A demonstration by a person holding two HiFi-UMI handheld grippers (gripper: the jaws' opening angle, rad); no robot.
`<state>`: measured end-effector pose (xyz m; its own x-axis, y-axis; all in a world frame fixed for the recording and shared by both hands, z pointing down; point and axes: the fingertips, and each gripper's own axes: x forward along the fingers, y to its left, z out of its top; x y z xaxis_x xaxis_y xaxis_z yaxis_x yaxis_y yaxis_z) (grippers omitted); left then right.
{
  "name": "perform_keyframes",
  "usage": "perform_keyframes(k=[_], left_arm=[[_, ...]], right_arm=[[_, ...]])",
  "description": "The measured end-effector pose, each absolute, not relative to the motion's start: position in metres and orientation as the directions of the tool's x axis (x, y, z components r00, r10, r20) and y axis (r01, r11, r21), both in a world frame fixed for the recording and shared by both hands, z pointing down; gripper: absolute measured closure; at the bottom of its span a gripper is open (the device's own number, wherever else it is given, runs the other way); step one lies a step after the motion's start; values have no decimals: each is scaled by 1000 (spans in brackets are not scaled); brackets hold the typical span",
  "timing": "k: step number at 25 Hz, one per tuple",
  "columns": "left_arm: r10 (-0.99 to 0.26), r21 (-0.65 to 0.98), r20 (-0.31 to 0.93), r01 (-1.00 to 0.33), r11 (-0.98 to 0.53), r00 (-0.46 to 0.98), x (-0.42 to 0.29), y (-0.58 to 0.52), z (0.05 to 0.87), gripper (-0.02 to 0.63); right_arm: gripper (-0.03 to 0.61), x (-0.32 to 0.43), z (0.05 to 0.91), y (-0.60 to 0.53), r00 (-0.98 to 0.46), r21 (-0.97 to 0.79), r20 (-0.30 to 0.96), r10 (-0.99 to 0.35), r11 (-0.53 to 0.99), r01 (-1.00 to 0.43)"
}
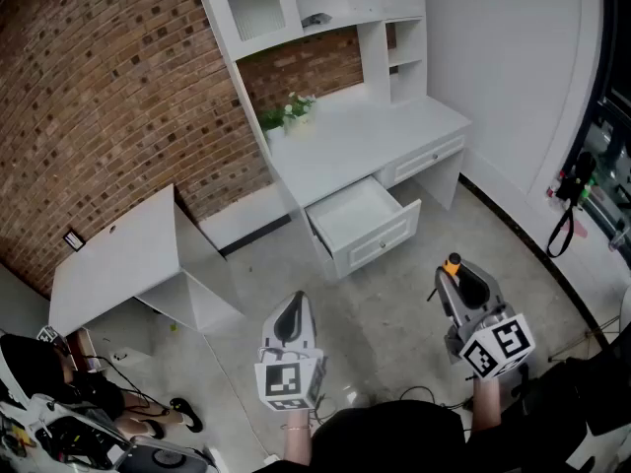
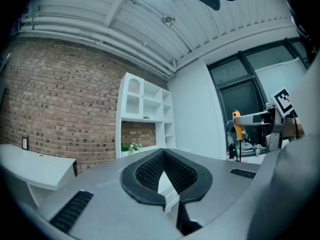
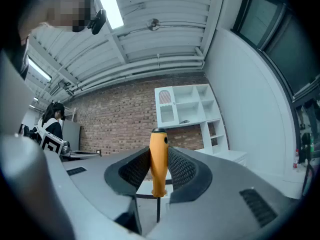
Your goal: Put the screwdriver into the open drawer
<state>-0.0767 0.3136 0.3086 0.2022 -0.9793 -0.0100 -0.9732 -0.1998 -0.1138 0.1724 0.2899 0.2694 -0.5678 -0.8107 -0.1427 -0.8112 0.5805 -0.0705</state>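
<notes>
Clamping the screwdriver upright by its orange handle, right gripper sits well apart from the open drawer. Left gripper: jaws together, nothing between.

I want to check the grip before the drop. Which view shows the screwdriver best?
The right gripper view: the screwdriver stands upright, its orange handle clamped between the right tongs, shaft pointing down. The head view shows only the handle's top; the left gripper view shows it small and side-on.
</notes>
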Motion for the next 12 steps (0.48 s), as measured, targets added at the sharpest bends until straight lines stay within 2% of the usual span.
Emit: perform_keyframes(k=[12], left_arm=[[-980, -110, 0, -974, -200, 201, -73, 313, 308, 604]], right_arm=[[463, 175, 269, 288, -576, -70, -136, -806, 587, -806]])
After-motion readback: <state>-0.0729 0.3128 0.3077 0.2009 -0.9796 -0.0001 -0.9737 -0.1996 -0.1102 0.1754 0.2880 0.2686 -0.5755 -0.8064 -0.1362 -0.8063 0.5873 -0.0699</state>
